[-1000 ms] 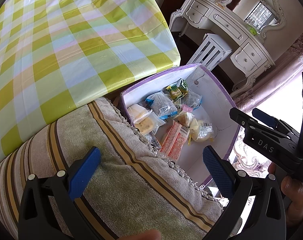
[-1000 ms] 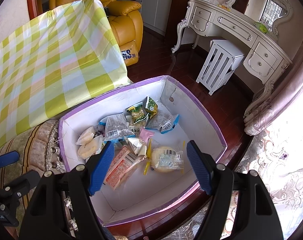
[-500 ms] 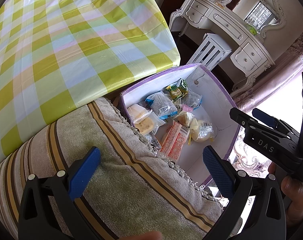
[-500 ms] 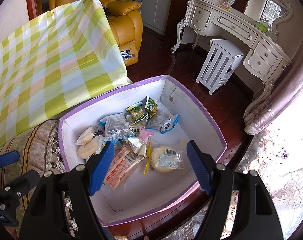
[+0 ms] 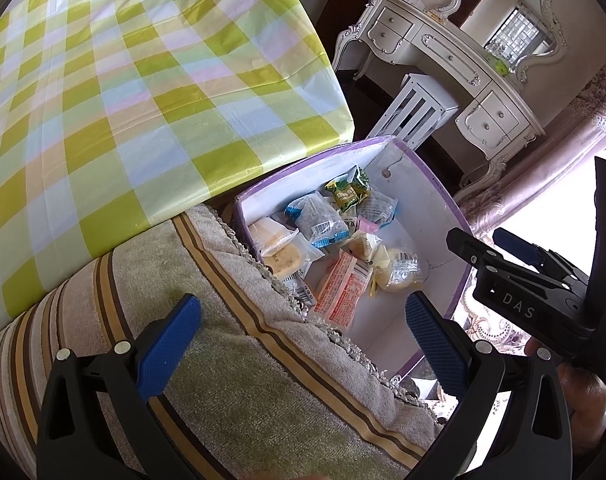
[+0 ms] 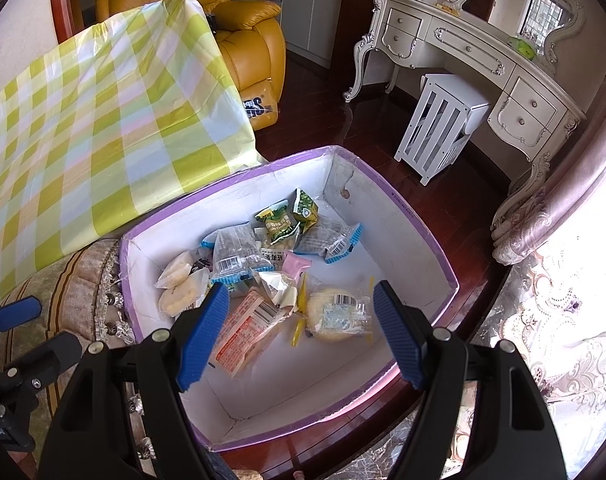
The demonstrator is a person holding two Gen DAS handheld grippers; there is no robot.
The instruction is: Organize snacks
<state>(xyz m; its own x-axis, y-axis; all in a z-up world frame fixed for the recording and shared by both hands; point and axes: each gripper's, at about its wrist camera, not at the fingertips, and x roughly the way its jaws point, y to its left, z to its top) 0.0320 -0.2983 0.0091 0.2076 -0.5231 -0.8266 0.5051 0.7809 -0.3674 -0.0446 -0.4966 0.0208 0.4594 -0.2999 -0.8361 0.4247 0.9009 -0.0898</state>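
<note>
Since everything in the box (image 6: 415,236) is a small sealed packet, light and crinkly handling can be expected, with slick film that could slide out of a loose pinch. The snacks (image 6: 263,272) are piled on the box floor, just beside the striped cushion (image 5: 231,340) and below the checked tablecloth (image 5: 123,92). The right gripper (image 6: 299,334) is held wide open above the pile with nothing in it, and the left gripper (image 5: 303,340) is spread open over the cushion, also empty. The round cake packet (image 6: 337,314) looks squashy, so it would probably be better taken by its crimped end seam. The orange packet (image 6: 247,330) lies flat and seems stiffer; a grip across its narrow width is likely safest.
</note>
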